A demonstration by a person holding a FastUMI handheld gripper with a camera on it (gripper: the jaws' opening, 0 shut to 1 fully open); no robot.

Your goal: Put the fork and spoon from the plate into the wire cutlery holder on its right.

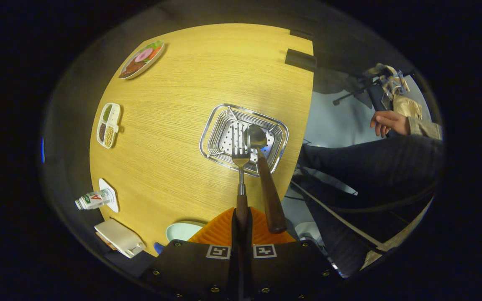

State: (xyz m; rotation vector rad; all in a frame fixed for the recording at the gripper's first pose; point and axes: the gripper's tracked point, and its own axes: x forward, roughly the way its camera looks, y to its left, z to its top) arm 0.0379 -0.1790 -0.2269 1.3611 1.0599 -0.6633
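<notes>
I look straight down on a wooden table (174,159). My gripper (242,219) is shut on the brown handle of a fork (241,156), whose tines hang above the wire cutlery holder (212,125), over its perforated floor. A spoon (268,188) with a brown handle stands in the holder with its bowl down inside, and its handle leans up just right of my fingers. The pale green plate (182,230) peeks out beside my fingers on the left, mostly hidden by the gripper.
The table's edge runs close to the holder's right side; beyond it are a person's leg (370,167) and hand (387,122). Farther left on the table lie a food plate (142,58), a divided dish (109,124), a bottle (94,200) and a white box (119,237).
</notes>
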